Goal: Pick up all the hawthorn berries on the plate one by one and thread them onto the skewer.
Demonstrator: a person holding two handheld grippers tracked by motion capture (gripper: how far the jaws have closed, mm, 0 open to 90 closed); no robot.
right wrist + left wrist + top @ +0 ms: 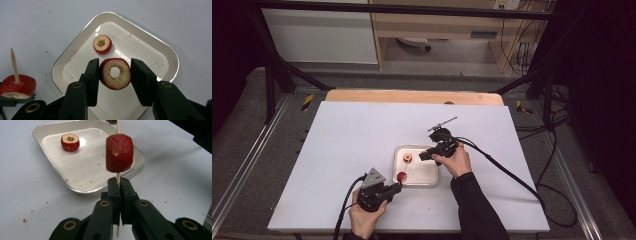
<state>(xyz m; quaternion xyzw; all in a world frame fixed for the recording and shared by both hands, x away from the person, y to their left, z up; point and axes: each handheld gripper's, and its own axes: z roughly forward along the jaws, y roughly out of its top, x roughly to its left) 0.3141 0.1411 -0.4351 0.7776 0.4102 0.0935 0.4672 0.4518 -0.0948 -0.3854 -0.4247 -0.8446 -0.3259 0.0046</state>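
My left gripper point(118, 185) point(395, 188) is shut on a thin wooden skewer point(118, 178) that stands upright. A red cored fruit point(119, 153) point(401, 176) is threaded on it, at the near left corner of the white tray point(428, 177). My right gripper point(114, 75) point(424, 155) hangs over the tray point(140, 27), shut on a second cored fruit point(115, 73) whose hole faces the camera. A third cored fruit point(102, 44) point(70, 142) point(407, 158) lies in the tray. The skewered fruit point(17, 86) also appears at the left edge of the right gripper view.
The tray point(50, 131) sits near the middle of the white table point(352, 135), with red crumbs scattered in and around it. A wooden board point(414, 96) runs along the table's far edge. A black cable point(512, 175) trails right from the right gripper.
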